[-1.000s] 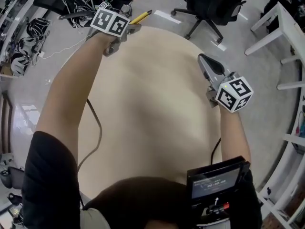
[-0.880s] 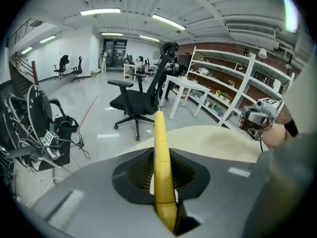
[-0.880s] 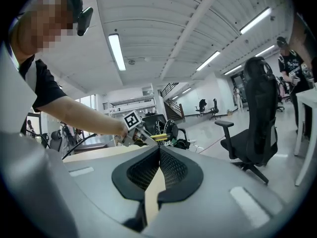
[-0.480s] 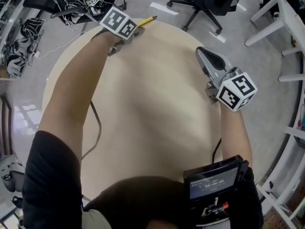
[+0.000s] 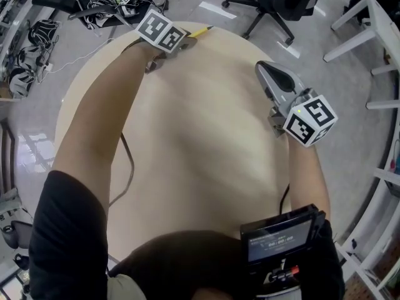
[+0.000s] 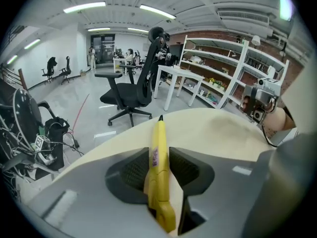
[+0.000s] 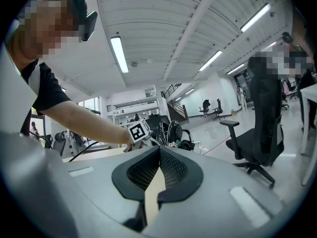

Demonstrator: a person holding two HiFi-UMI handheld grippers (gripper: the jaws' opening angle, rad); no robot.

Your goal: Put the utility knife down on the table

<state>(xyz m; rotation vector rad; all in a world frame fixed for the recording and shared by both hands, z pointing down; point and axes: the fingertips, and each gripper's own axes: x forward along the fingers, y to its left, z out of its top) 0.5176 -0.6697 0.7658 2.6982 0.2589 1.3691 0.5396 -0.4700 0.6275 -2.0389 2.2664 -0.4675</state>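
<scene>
Your left tool [image 5: 180,44] had just been spreading its jaws off the yellow utility knife [image 6: 158,167], letting it settle onto the surface [image 5: 200,142], while your right tool [image 5: 262,70] sat closed and empty.

The support is a round, pale beige tabletop [image 5: 187,136] with a smooth, matte surface, standing over a glossy grey floor [image 5: 34,152]. One item is located on it: a slim yellow utility knife [image 5: 199,32] with a dark tip. It is positioned at the far rim, tip pointing outward. Full flat contact cannot be confirmed.
</scene>
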